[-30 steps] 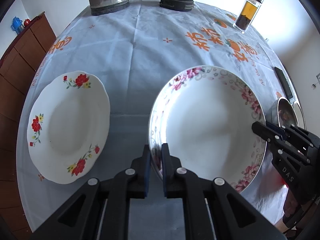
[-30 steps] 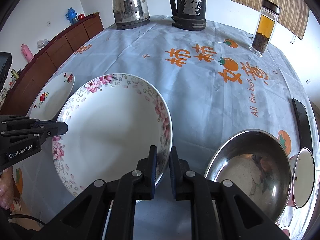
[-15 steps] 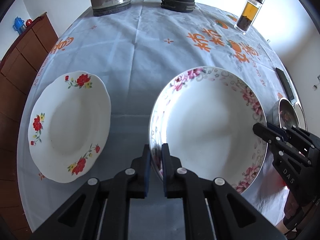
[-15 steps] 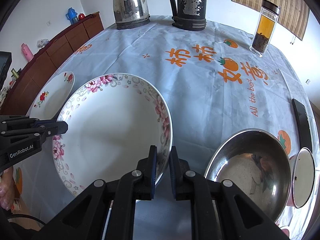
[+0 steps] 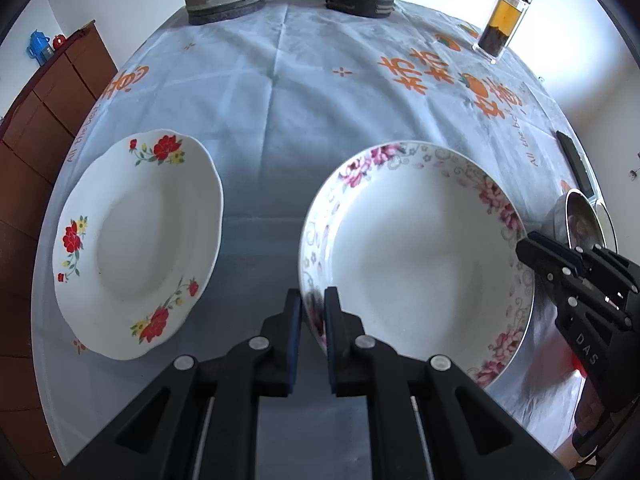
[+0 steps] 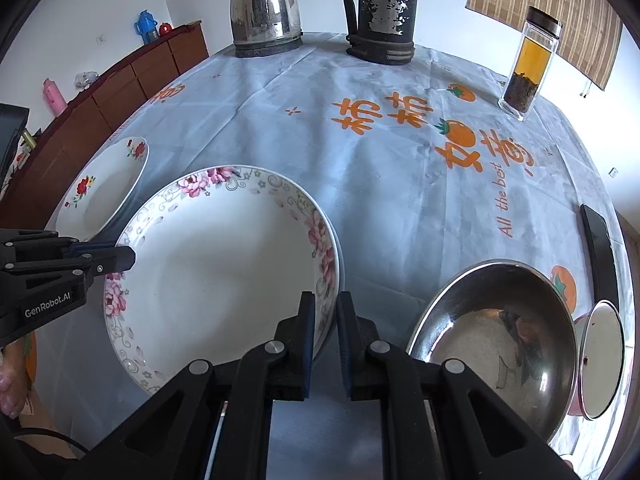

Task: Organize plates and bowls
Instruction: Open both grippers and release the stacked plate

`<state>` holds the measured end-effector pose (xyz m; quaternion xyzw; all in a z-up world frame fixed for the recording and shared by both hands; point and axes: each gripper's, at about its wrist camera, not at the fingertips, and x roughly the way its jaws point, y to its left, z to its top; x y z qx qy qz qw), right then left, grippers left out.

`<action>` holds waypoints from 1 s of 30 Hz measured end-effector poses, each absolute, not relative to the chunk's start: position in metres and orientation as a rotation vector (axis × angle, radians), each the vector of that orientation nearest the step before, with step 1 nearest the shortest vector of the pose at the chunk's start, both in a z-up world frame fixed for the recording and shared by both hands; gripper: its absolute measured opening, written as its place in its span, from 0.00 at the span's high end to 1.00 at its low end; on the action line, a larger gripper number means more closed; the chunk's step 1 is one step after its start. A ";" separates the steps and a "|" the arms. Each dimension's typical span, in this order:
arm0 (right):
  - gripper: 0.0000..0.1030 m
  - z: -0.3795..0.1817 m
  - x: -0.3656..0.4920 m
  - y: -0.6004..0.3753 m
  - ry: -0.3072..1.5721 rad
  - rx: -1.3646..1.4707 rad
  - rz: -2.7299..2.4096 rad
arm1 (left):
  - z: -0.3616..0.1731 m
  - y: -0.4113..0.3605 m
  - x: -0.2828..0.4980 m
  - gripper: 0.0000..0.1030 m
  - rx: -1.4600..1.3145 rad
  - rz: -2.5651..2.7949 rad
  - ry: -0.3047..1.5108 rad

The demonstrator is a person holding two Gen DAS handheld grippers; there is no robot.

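A large white plate with pink flowers (image 5: 416, 248) is gripped at opposite rims by both grippers. My left gripper (image 5: 312, 304) is shut on its left rim; it shows from the side in the right wrist view (image 6: 120, 258). My right gripper (image 6: 326, 306) is shut on its right rim; it shows in the left wrist view (image 5: 532, 248). The same plate shows in the right wrist view (image 6: 216, 268). A smaller white plate with red flowers (image 5: 136, 236) lies on the tablecloth to its left. A steel bowl (image 6: 496, 340) sits to its right.
A steel kettle (image 6: 266, 8), a black jug (image 6: 382, 12) and a tea jar (image 6: 528, 64) stand at the table's far side. A dark phone (image 6: 598, 248) and a small round lid (image 6: 602, 356) lie at the right edge. A wooden cabinet (image 6: 120, 88) stands left.
The view of the table has shifted slightly, with the far objects a little higher in the left wrist view. Both grippers keep their hold on the pink-flowered plate.
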<state>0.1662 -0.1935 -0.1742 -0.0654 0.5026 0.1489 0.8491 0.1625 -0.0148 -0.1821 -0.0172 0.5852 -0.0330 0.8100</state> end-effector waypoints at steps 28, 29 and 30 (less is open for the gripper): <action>0.88 -0.167 0.161 -0.196 1.034 -0.088 0.322 | -0.179 -0.009 0.159 0.80 -0.045 -0.044 1.244; 0.88 -0.166 0.160 -0.195 1.033 -0.087 0.324 | -0.179 -0.009 0.158 0.80 -0.047 -0.044 1.244; 0.88 -0.165 0.159 -0.195 1.032 -0.086 0.326 | -0.178 -0.009 0.157 0.80 -0.049 -0.044 1.243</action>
